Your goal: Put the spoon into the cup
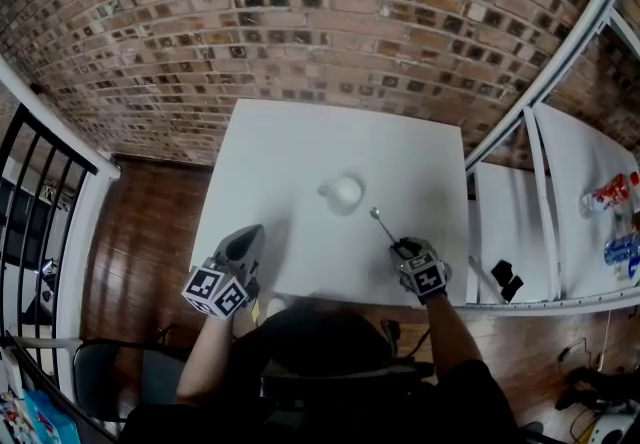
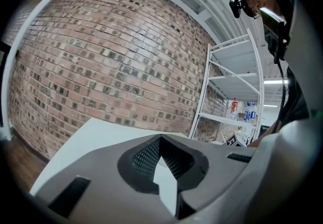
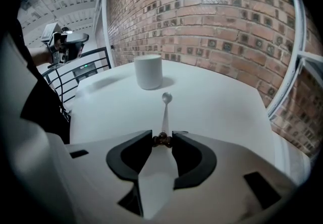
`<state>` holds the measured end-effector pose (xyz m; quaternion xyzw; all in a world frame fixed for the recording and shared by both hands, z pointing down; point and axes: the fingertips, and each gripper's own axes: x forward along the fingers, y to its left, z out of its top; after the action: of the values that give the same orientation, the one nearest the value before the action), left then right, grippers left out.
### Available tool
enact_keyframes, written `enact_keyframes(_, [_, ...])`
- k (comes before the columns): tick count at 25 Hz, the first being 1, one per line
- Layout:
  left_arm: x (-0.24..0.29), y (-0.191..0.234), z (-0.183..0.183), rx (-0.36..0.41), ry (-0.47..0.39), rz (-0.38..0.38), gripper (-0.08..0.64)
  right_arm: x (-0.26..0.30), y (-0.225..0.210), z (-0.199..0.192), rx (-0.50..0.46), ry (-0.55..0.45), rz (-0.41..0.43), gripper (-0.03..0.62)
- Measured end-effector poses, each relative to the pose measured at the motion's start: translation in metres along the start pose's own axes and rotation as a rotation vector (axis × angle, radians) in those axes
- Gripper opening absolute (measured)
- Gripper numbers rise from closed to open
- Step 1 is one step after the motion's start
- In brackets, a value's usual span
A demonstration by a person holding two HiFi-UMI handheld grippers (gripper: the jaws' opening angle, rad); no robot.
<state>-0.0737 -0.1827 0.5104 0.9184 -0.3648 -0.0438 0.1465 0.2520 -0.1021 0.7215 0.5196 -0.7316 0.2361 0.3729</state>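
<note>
Right gripper view: my right hand-held gripper (image 3: 162,140) pinches the spoon (image 3: 164,114), whose shaft points straight to the cup (image 3: 148,71).

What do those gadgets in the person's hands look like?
Both the left tool and the right tool have a smooth grey shell, tapering to two dark jaws with textured pads. Each carries a cube of black-and-white square markers. The person wears a dark top.

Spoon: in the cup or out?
Out. The spoon lies on the table, short of the cup, its handle end in the right gripper.
</note>
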Motion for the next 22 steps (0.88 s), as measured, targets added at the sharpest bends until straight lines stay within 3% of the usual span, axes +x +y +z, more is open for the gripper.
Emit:
enact_keyframes(7, [0.003, 0.0, 0.002, 0.001, -0.005, -0.031, 0.005, -0.031, -0.012, 0.036, -0.006, -0.109, -0.064, 0.13])
enact_keyframes(14, [0.006, -0.004, 0.01, 0.005, -0.017, -0.065, 0.005, -0.08, -0.015, 0.096, -0.044, -0.273, -0.106, 0.129])
enact_keyframes(17, [0.007, -0.003, 0.012, 0.004, -0.023, -0.072, 0.004, -0.096, -0.006, 0.124, -0.061, -0.334, -0.084, 0.129])
enact_keyframes(22, [0.007, 0.0, 0.016, 0.004, -0.036, -0.071, 0.005, -0.095, 0.021, 0.149, -0.116, -0.327, 0.023, 0.129])
